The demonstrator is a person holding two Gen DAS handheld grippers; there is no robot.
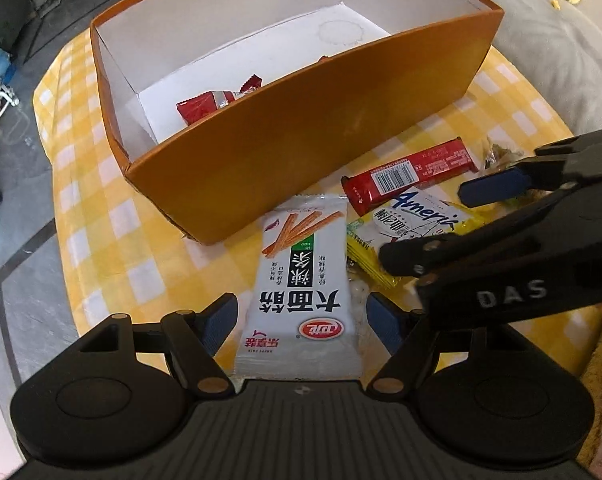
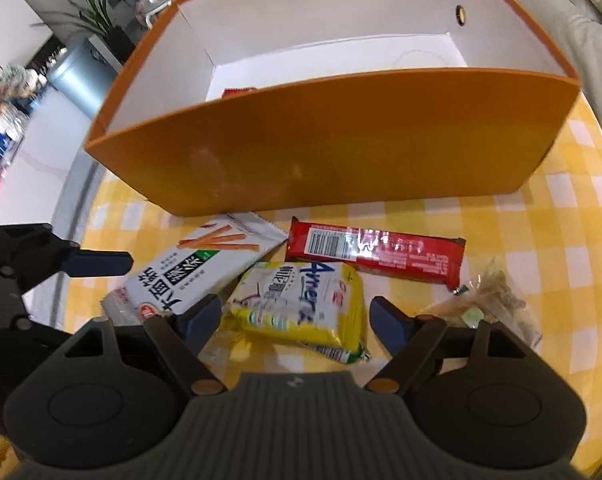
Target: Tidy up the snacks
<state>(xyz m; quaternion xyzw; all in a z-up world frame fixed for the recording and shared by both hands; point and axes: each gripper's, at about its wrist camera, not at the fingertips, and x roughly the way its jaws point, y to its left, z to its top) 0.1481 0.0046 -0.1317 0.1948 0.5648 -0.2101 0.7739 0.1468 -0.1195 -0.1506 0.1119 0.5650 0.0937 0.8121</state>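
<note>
Your left gripper (image 1: 301, 320): jaws spread wide, blue pads (image 1: 221, 322) well apart, nothing clamped, angled down and forward. Your right gripper (image 2: 295, 322): jaws likewise spread, pads (image 2: 389, 324) apart, nothing gripped, tilted down. Right gripper sits just beside left, crossing in from right edge of left wrist view, black linkage over left's right finger.

One orange box (image 1: 301, 136), four loose snack packets (image 2: 297, 304), two grippers (image 1: 301, 320)

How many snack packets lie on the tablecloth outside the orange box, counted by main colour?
White: 1, the spicy strip packet
Yellow: 1, the Americano packet
Red: 1, the long bar
Clear: 1, the crinkled wrapper
Total: 4
</note>
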